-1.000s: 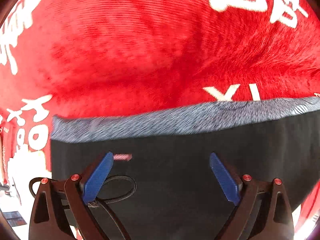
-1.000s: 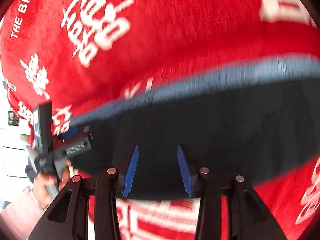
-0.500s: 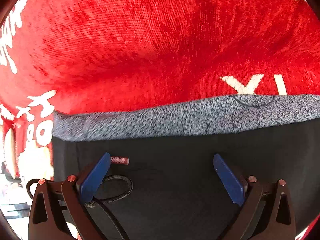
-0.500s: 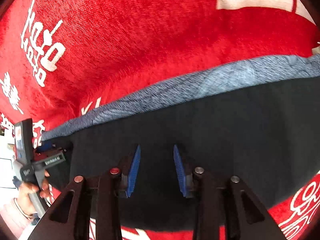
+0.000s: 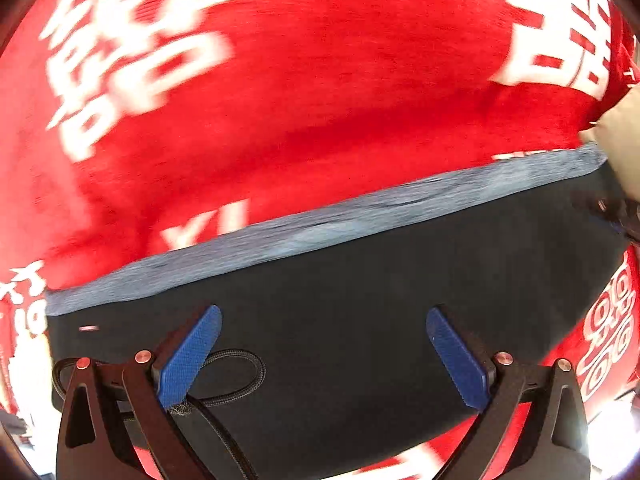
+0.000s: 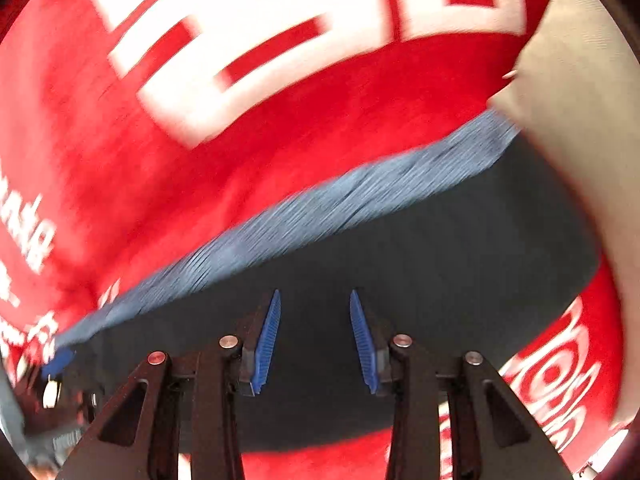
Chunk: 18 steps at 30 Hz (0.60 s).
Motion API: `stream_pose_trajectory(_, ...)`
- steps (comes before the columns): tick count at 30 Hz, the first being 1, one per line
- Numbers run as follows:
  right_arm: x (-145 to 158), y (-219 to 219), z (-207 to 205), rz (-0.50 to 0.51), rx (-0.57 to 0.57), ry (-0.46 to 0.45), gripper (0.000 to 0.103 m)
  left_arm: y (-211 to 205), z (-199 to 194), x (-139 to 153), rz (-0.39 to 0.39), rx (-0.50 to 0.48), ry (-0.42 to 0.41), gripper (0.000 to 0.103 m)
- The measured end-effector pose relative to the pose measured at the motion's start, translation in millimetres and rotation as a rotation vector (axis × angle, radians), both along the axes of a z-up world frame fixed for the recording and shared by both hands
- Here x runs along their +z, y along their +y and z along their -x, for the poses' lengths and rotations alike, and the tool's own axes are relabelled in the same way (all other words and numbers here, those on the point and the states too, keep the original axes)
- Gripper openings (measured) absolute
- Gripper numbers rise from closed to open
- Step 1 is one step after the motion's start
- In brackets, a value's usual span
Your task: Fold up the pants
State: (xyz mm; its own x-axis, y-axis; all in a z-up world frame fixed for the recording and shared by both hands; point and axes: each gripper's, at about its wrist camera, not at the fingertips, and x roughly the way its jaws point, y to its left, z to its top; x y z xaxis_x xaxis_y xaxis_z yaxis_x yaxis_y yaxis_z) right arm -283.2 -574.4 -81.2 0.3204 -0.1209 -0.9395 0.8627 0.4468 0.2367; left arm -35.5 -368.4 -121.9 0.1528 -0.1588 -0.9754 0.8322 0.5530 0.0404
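A red cloth (image 5: 320, 92) printed with large white characters covers the surface and fills most of both wrist views. On it lie the pants (image 5: 360, 300), dark and spread flat, with a grey speckled waistband (image 5: 320, 228) running along their far edge against the red. A beige patch (image 6: 576, 92) shows at the right edge of both views, just beside the end of the waistband; what it is cannot be told.

The left gripper (image 5: 324, 356) hangs over the dark fabric with its blue fingers (image 5: 188, 356) spread wide and nothing between them. A black braided cord (image 5: 240, 376) loops on the fabric next to its left finger. The right gripper (image 6: 314, 340) is also above the pants (image 6: 440, 280), its blue fingers (image 6: 268, 340) parted by a narrower gap and gripping nothing. Both views are blurred.
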Motion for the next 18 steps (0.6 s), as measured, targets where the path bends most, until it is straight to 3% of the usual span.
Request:
stream_pose_trajectory(3,-2,-34,2,0.003,-0.010,-0.049,0.040,-21,22,-19,-0.021,0.012,0.019,0.103)
stream_pose_trajectory(6,-14,-48,-12,-0.030,0.078,-0.085,0.040,-26,38,-38,-0.059,0.036,0.051,0.103)
stream_pose_trajectory(9,-28,-60,-15,-0.014,0.119,-0.038,0.036,-20,38,-38,-0.024,0.079,0.052,0.103)
stream_pose_trajectory(13,-28,-104,20,0.061,-0.011,0.030,0.036,-16,38,-38,-0.024,0.100,0.043,0.103)
stream_pose_trajectory(18,6,-111,46,0.085,-0.011,0.048,0.048,-14,37,-40,-0.029,0.102,0.049,0.103)
